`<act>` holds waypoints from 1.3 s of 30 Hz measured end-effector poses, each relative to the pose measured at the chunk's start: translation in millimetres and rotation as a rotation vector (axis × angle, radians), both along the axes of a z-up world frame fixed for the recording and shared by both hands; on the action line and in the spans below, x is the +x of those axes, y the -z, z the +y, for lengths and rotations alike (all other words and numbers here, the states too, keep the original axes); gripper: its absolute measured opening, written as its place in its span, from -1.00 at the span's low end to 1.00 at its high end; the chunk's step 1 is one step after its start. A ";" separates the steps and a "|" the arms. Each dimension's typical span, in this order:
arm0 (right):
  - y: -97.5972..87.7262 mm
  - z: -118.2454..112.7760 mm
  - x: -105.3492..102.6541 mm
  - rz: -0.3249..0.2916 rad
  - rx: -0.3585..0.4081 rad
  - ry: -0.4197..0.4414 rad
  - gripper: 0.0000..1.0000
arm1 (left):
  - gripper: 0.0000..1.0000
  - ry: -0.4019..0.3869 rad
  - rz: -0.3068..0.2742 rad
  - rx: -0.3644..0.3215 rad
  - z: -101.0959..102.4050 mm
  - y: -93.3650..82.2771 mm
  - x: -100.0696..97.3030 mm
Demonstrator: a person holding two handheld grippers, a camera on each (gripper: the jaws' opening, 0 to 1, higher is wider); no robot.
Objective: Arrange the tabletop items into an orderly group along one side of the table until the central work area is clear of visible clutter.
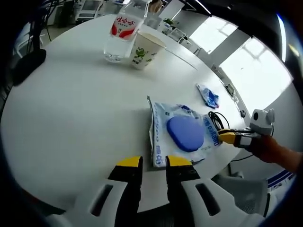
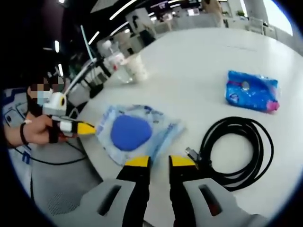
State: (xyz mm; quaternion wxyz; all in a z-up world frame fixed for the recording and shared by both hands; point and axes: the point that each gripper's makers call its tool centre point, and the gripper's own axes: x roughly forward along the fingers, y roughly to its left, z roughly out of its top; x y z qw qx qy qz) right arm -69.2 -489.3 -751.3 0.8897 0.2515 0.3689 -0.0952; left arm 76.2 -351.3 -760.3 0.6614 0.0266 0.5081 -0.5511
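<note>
Worktop point(image 1: 71, 109): white and round-edged; we see it in both views.

Left gripper point(image 1: 154, 162): in the left gripper view our yellow-tipped jaws rise from the bottom with a narrow gap between them and nothing in it. The tips sit at the near edge of the clear bag. In the right gripper view this gripper point(image 2: 87, 127) comes in from the left, held in a hand point(image 2: 40, 130), its yellow tip touching the bag's edge.

Right gripper point(image 2: 159, 161): in the right gripper view its 2 jaws stand a little apart, empty — the tips lie just beside the bag on 1 side and the cable's plug on the other. In the left gripper view it point(image 1: 227, 137) reaches in from the right, its yellow tip at the bag's far edge.

Clear bag point(image 1: 182, 135): a flat plastic bag with blue print, lying on the worktop near its edge, between the 2 grippers; also seen in the right gripper view point(image 2: 163, 130).

Blue pad point(image 1: 185, 133): a rounded blue shape inside the bag point(image 2: 130, 132).

Black cable point(image 2: 236, 151): coiled in a loop on the worktop, just beside the bag, plug end toward our right gripper.

Blue packet point(image 2: 252, 91): a small blue wrapper lying flat, apart from the cable; in the left gripper view point(image 1: 208, 96) it lies beyond the bag.

Bottle point(image 1: 122, 33): clear plastic with a red and white label, upright — well apart from the bag.

Paper cup point(image 1: 147, 51): white with green print, upright, touching or just beside the bottle.
</note>
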 end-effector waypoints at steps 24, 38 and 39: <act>8.5 3.2 9.4 0.012 0.047 0.024 -0.91 | -0.83 0.001 0.026 0.005 -1.1 4.7 -10.8; -0.3 -0.7 11.8 -0.008 0.054 0.034 -0.97 | -0.96 0.022 0.035 -0.030 -14.0 -8.2 -11.6; -2.5 -2.6 12.8 -0.015 0.054 0.038 -0.98 | -0.96 0.024 0.033 -0.035 -16.6 -10.3 -11.0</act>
